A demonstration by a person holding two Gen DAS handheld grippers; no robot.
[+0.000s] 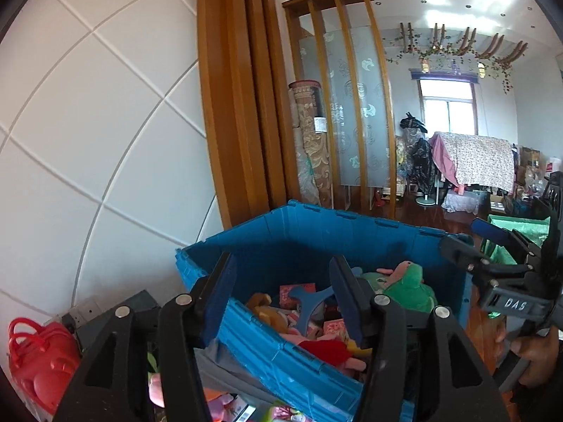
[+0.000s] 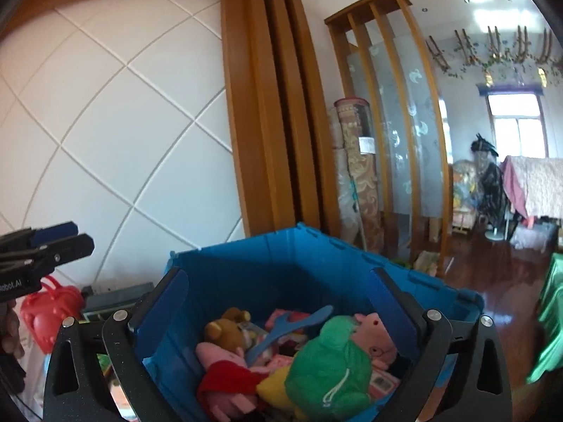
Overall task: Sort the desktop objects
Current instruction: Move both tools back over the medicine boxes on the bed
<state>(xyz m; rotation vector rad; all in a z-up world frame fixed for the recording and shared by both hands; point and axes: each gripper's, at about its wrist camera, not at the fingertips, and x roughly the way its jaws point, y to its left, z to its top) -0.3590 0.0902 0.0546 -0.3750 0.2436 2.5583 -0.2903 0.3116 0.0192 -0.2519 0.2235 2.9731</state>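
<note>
A blue plastic crate (image 1: 352, 239) (image 2: 281, 263) holds several soft toys: a pig in a green hooded coat (image 2: 334, 362) (image 1: 408, 281), a pig in a red dress (image 2: 228, 376) (image 1: 327, 350), a brown bear (image 2: 228, 327) (image 1: 264, 307), and a blue hanger-shaped piece (image 2: 281, 330) (image 1: 309, 302). My left gripper (image 1: 285, 299) is open and empty above the crate's near left rim. My right gripper (image 2: 278, 306) is open and empty over the crate's inside. Each gripper also shows in the other's view, the right one (image 1: 461, 239) and the left one (image 2: 70, 235).
A red heart-shaped plastic basket (image 1: 38, 358) (image 2: 52, 309) stands left of the crate by the tiled wall. A dark box (image 1: 116, 313) lies behind it. Loose colourful items (image 1: 225, 404) lie below the left gripper. A green bag (image 2: 549, 320) is at the right on the wooden floor.
</note>
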